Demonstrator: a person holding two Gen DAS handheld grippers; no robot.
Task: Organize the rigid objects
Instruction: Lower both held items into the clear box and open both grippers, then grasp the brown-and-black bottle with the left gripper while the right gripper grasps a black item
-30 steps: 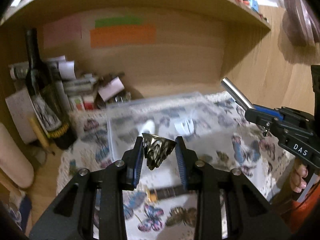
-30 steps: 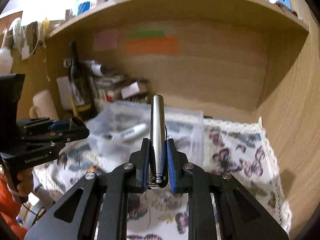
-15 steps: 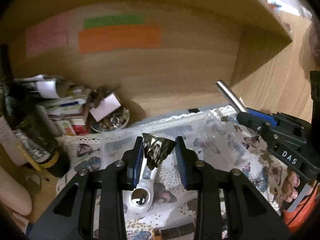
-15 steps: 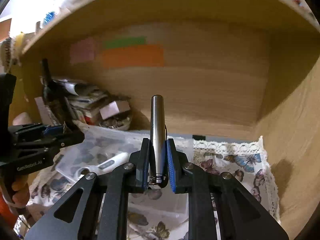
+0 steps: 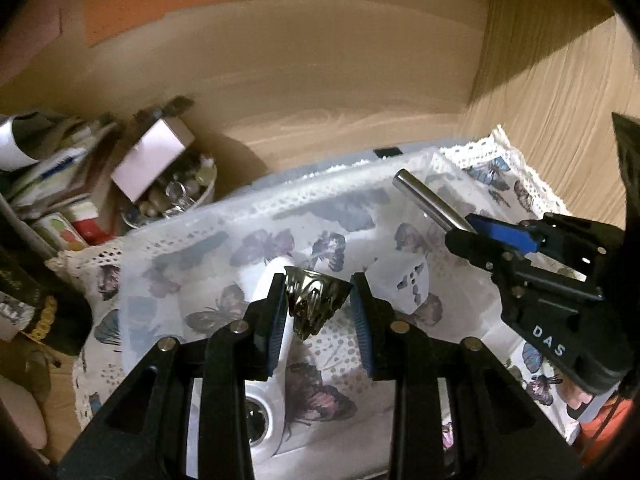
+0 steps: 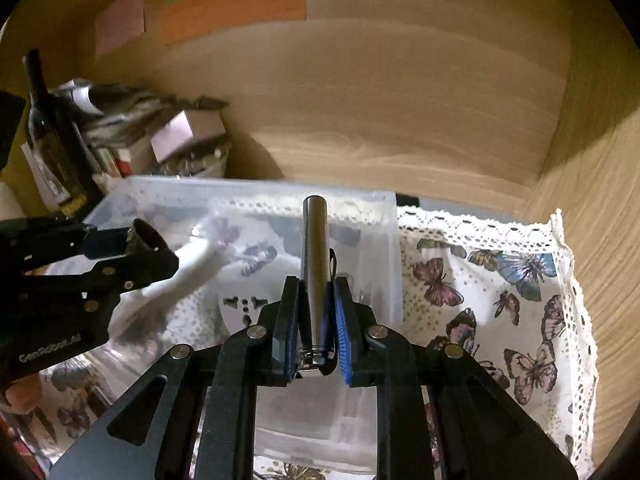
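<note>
- My left gripper (image 5: 319, 308) is clamped on a small dark fluted metal cone (image 5: 314, 303), its wide rim up and its point hanging down between the blue pads.
- That cone hangs above the clear plastic bin (image 5: 168, 248), over a white plastic tool (image 5: 269, 292) that lies inside it.
- My right gripper (image 6: 315, 332) is closed tight on a silver metal cylinder (image 6: 315, 264), gripped near its lower end so that most of the tube sticks out forward past the fingertips.
- In the right wrist view the cylinder points over the bin's right part, near its far wall (image 6: 256, 192); I cannot tell whether it touches anything.
- A white flat piece with cut-out holes (image 6: 244, 306) lies on the bin's floor, just left of my right fingers.
- The bin stands on a lace-edged butterfly tablecloth (image 6: 500, 292) inside a wooden alcove.
- At the left of the alcove stand a dark wine bottle (image 6: 50, 140), a heap of papers and small boxes (image 6: 120, 120), and a round dish of small bits (image 5: 176, 196).
- Orange (image 6: 236, 8), green and pink paper strips are stuck on the back wall.
</note>
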